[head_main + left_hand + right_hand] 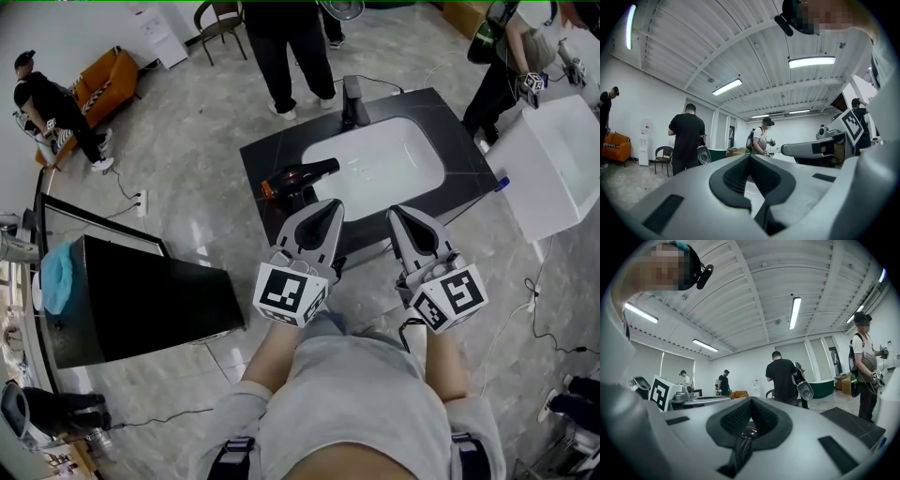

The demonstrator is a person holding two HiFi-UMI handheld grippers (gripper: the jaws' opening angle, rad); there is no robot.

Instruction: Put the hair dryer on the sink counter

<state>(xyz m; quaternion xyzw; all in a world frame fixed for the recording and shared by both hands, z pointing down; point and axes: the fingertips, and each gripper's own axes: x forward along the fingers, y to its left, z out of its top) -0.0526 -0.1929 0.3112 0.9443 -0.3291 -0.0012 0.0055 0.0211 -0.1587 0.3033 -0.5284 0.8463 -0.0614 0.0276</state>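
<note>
A black hair dryer (298, 178) with an orange end lies on the black sink counter (461, 142), left of the white basin (375, 164), its nozzle pointing right. Both grippers hover in front of the counter's near edge, close to the person's body, apart from the dryer. My left gripper (328, 208) is shut with nothing in it, its tip just short of the dryer. My right gripper (397, 216) is shut and empty too. In the left gripper view the left gripper (750, 157) points up at the room, and in the right gripper view the right gripper (750, 401) does the same.
A dark faucet (353, 101) stands at the basin's far edge. A large black cabinet (141, 300) sits on the floor at the left and a white tub (562, 159) at the right. Several people stand beyond the counter. Cables (534, 300) trail on the floor.
</note>
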